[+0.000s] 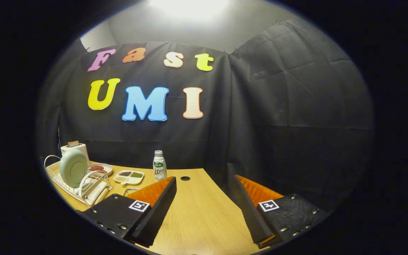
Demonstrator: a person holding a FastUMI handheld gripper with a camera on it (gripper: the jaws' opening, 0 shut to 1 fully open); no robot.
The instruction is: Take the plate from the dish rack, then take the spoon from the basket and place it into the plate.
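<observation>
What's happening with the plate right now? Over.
Gripper open, holding nothing. Plate upright in dish rack, off beyond the fingers. Bare table between.

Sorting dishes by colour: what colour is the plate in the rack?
Pale green, clearest in the gripper view: plate.

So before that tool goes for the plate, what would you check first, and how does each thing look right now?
1. Tool open, nothing between its fingers: ok.
2. Plate standing upright in the dish rack: ok.
3. Tool lined up with the plate: not ok; the plate sits off beyond the left finger.
4. Bottle clear of the way to the rack: ok.
5. Bare table for setting the plate down: ok.
6. Spoon and basket: cannot tell.
</observation>
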